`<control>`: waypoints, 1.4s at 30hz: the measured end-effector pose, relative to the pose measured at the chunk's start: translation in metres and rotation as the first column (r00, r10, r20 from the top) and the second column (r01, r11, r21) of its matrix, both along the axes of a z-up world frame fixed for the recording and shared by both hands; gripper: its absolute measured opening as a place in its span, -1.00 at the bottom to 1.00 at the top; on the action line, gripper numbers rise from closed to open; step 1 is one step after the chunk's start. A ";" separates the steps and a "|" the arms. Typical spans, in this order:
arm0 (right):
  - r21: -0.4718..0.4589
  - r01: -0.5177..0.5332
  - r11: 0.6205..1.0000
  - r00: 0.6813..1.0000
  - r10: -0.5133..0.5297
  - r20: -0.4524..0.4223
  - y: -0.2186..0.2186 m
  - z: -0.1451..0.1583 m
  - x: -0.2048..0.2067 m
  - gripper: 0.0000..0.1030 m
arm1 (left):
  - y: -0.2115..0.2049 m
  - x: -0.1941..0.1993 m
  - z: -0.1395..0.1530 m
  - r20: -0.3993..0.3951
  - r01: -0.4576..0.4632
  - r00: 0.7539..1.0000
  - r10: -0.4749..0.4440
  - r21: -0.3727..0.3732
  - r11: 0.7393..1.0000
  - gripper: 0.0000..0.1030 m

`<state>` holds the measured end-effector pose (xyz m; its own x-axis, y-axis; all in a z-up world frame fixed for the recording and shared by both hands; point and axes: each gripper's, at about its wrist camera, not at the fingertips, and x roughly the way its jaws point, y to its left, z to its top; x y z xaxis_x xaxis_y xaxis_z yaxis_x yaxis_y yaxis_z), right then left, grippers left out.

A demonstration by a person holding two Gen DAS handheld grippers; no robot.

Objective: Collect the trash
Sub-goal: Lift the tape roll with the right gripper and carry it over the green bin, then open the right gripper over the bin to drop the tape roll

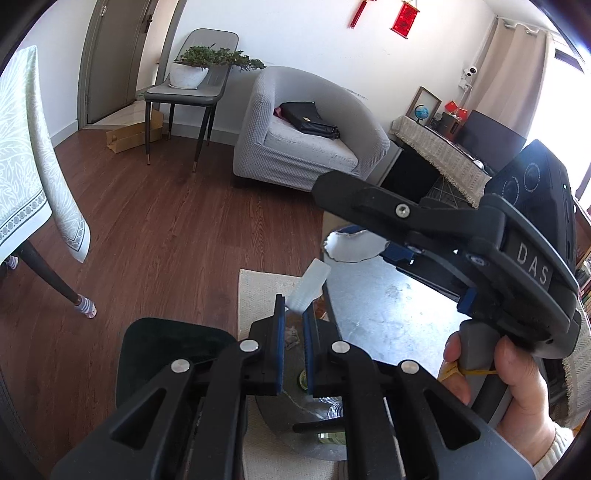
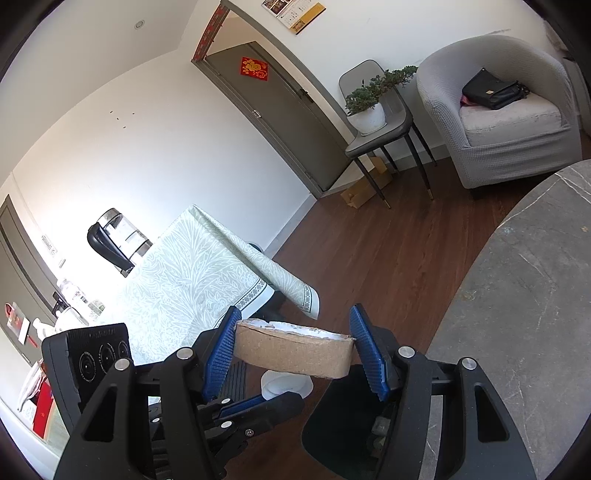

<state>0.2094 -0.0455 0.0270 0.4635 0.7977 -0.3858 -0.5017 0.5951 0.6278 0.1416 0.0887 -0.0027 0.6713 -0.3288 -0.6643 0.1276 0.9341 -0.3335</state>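
Trash: left claw [image 1: 293, 314] grips plastic scrap [image 1: 309, 284]; right claw [image 2: 293, 341] clamps cardboard ring [image 2: 291, 350] over open floor [image 1: 166, 229].

The only readable lettering is "DAS", in pale capitals on the black body of the right gripper [image 1: 354, 236], at the right of the left wrist view. The red hangings [image 1: 404, 16] at the upper right and the wall calendar [image 2: 295, 13] at the top of the right wrist view are too small to read.

Black tongs [image 2: 291, 347] with ribbed blue pads [image 2: 221, 350] clamp a brown cardboard ring [image 2: 291, 356]; pale green leaf-patterned tablecloth [image 2: 199, 273], grey checked armchair [image 2: 509, 147], reddish-brown wood floor [image 2: 369, 258].
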 end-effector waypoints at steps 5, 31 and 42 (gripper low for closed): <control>-0.028 -0.022 0.999 1.000 0.022 -0.016 0.023 -0.006 0.001 0.19 | 0.024 -0.003 -0.014 -0.039 -0.030 0.999 0.031 0.029 0.999 -0.81; -0.529 -0.253 0.810 0.954 0.116 -0.277 0.144 -0.146 -0.002 0.22 | 0.118 -0.010 -0.115 -0.362 -0.095 0.917 0.166 0.206 0.974 -0.81; -0.626 -0.252 0.738 0.956 0.091 -0.277 0.152 -0.158 -0.009 0.31 | 0.115 -0.005 -0.140 -0.435 -0.054 0.888 0.148 0.221 0.974 -0.81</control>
